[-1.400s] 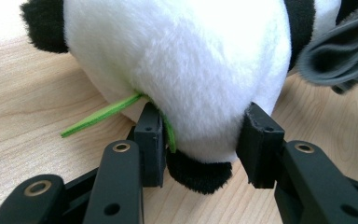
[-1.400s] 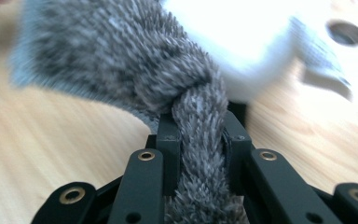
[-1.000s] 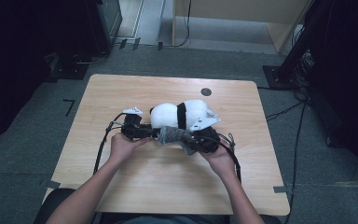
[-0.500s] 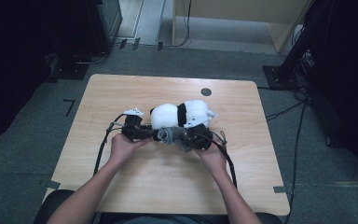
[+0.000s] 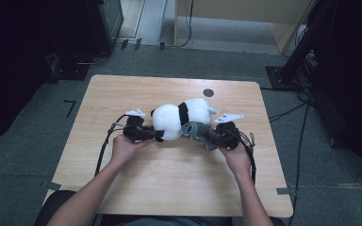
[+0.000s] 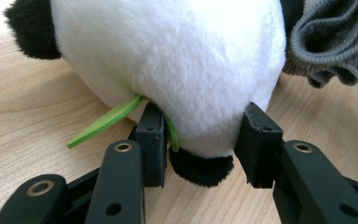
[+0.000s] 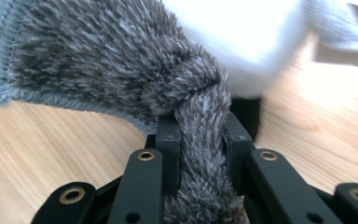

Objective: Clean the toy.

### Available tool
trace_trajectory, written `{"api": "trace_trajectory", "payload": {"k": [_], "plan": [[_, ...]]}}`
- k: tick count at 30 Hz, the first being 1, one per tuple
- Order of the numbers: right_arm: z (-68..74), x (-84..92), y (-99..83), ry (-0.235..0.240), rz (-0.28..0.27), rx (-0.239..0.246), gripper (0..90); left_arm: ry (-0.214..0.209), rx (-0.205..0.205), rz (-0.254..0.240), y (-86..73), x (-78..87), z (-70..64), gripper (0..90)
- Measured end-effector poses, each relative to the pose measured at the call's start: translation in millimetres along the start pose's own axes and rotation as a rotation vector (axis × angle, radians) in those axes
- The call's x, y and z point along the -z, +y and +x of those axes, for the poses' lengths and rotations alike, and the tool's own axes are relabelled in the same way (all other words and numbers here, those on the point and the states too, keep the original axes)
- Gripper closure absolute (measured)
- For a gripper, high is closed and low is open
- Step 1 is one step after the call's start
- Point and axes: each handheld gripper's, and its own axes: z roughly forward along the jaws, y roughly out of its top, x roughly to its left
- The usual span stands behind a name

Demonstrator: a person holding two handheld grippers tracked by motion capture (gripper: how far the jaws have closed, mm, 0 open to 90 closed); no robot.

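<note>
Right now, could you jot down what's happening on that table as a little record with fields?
Surface: wooden table
Toy: plush panda, white with black parts, lying mid-table
Cloth: fuzzy grey cloth, bunched against the panda's right side
Left tongs: shut on the panda's lower end
Right tongs: shut on a twisted strand of the grey cloth
Green detail: felt leaf poking out from under the panda
Other: small dark round mark near the table's far edge
</note>
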Motion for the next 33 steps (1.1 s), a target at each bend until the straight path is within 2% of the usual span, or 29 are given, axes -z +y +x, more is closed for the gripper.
{"api": "trace_trajectory", "payload": {"k": [10,15,26,29,33], "plan": [[-36.2,9.6,-15.0,-0.042,0.003,-0.11,74.4,-0.002,0.004,-0.009,0.3,-0.2,0.7,58.4],[-52.7,7.3,-21.5,-0.057,-0.001,-0.161,74.5,-0.001,0.003,-0.011,0.3,-0.3,0.8,58.4],[-70.0,-4.9,-29.0,-0.082,0.02,-0.216,74.6,0.001,0.0,-0.013,0.2,-0.5,0.9,58.4],[-74.2,-1.0,-30.7,-0.115,0.018,-0.229,74.8,0.001,-0.001,-0.012,0.2,-0.4,1.0,58.4],[-79.3,17.5,-32.0,-0.143,-0.046,-0.256,75.5,0.002,-0.002,-0.011,0.2,-0.3,0.9,58.4]]}}
